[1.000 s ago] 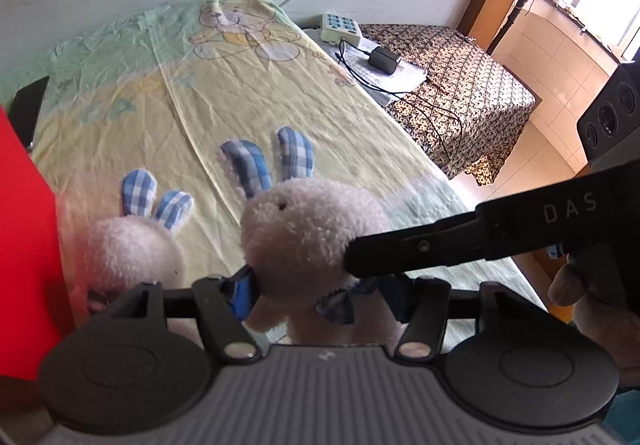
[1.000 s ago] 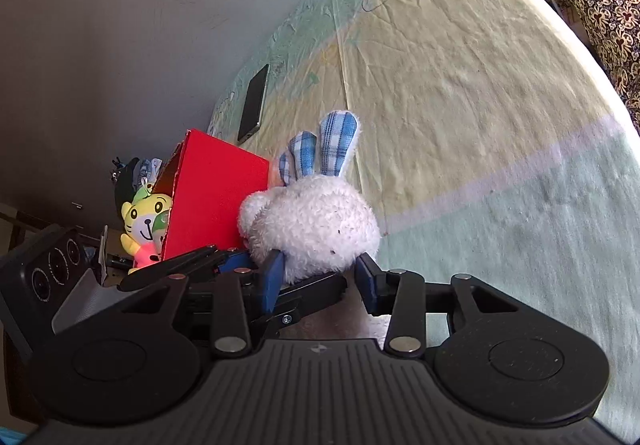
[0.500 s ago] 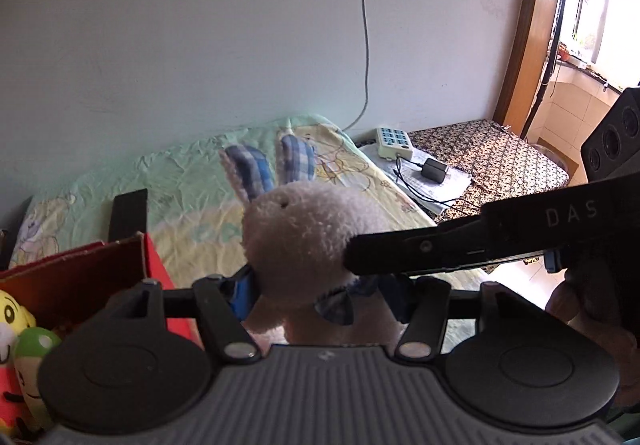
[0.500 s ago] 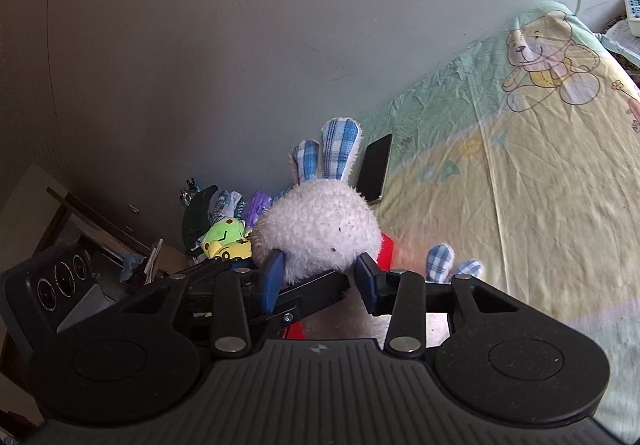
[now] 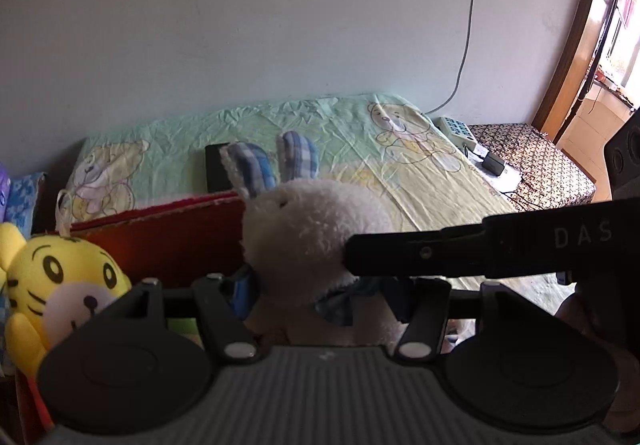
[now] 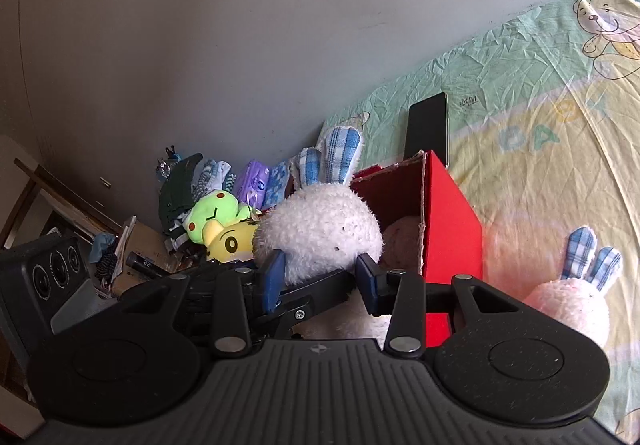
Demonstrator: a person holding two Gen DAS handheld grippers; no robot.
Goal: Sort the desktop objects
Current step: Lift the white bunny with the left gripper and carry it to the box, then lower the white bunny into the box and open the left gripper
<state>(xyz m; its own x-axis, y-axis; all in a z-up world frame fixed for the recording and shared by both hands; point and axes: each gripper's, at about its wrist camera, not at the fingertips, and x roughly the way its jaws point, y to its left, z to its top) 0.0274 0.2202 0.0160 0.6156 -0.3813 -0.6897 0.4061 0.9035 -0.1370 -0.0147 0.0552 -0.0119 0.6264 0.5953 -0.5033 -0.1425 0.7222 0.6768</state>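
A white plush rabbit [image 5: 316, 233] with blue plaid ears hangs in the air, held by both grippers at once. My left gripper [image 5: 320, 289] is shut on its body just below the head. In the right wrist view my right gripper [image 6: 320, 279] is shut on its head [image 6: 320, 233]. From the left wrist view, one right finger [image 5: 440, 253] presses the head from the right. The rabbit is at the open top of the red box [image 6: 452, 225], whose far wall [image 5: 160, 241] shows behind it. A second, pinkish rabbit [image 6: 572, 305] lies on the bed beside the box.
A yellow tiger plush [image 5: 60, 285] and a green frog plush [image 6: 212, 213] sit at the box's left. A black phone [image 6: 426, 129] lies on the bear-print sheet [image 6: 540, 85] behind the box. A power strip [image 5: 456, 129] and charger rest on a patterned table. Clutter lines the wall [image 6: 192, 173].
Both grippers have carried the white rabbit up off the bed and left to the red box's opening. The second rabbit stays on the sheet. Both grips are unchanged.
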